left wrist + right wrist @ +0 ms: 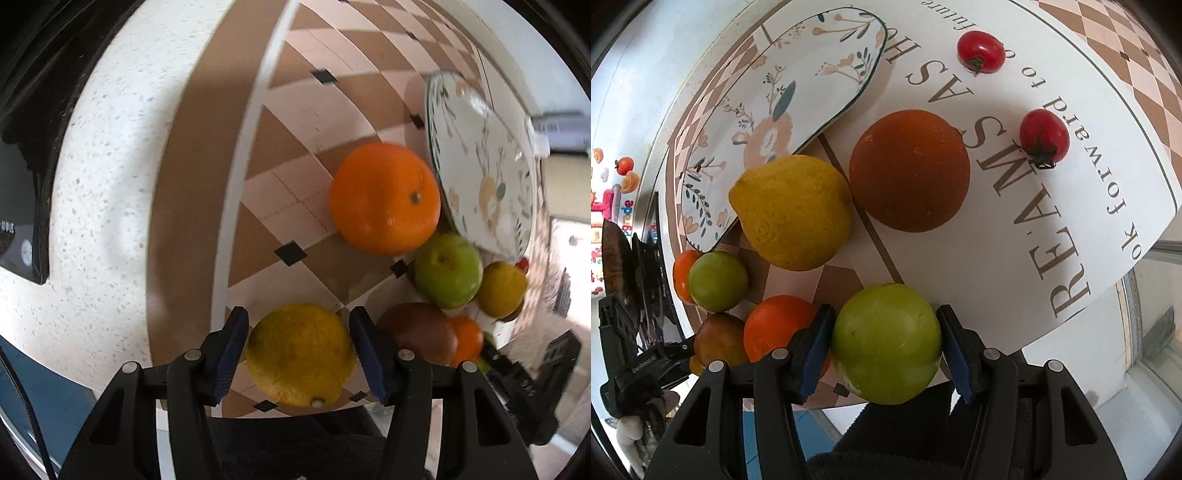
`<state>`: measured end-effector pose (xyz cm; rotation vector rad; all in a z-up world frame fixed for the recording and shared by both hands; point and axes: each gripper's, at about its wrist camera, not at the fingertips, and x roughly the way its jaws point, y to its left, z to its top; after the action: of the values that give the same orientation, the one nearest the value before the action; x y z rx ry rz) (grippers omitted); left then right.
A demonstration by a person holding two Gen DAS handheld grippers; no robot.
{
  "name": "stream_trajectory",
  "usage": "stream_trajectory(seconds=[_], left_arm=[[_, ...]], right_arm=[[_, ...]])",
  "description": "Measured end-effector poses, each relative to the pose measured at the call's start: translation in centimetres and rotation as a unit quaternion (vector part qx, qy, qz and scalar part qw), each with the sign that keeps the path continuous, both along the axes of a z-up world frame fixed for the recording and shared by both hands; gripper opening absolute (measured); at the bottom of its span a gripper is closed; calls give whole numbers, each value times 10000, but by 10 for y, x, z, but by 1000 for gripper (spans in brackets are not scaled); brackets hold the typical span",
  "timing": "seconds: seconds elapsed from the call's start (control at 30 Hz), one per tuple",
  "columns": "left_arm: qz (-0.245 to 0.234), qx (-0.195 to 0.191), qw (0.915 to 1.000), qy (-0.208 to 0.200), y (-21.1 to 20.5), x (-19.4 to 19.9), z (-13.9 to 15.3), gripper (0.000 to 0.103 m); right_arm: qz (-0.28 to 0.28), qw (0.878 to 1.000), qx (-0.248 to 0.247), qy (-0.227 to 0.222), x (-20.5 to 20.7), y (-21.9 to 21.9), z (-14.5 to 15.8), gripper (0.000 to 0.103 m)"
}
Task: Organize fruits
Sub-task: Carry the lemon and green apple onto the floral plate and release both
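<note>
My left gripper (299, 315) is shut on a yellow lemon (299, 354), its blue pads pressing both sides, over the near edge of a brown checkered mat (295, 122). Beyond lie a big orange (384, 197), a green apple (448, 271), a second lemon (502, 290), a brown fruit (417, 332) and a small orange (467, 339). My right gripper (886, 312) is shut on a green apple (886, 343). Ahead of it sit a lemon (792, 212), a dark orange fruit (908, 170) and two cherry tomatoes (980, 51) (1044, 136).
A flowered plate (775, 110) lies at the back left of the right wrist view, and the plate (484, 166) shows at the right in the left wrist view. A white lettered mat (1015, 229) covers the right. The speckled white tabletop (103, 184) spreads left of the checkered mat.
</note>
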<state>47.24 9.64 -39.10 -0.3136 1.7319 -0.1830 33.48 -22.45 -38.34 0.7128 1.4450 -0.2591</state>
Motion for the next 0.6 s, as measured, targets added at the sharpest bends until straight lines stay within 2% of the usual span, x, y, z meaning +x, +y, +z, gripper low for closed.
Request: stream_trajectory(seconds=[0.2, 0.4, 0.6], left_arm=[[-108, -41, 9998, 148, 9, 3, 7, 55], [-374, -39, 9991, 189, -11, -12, 11, 57], [-633, 50, 9980, 33, -23, -15, 11, 56]], right_arm=[[-59, 9999, 35, 78, 0, -1, 1, 59], [-64, 9999, 30, 87, 1, 0, 5, 60], [-87, 9997, 92, 210, 4, 3, 1, 60]])
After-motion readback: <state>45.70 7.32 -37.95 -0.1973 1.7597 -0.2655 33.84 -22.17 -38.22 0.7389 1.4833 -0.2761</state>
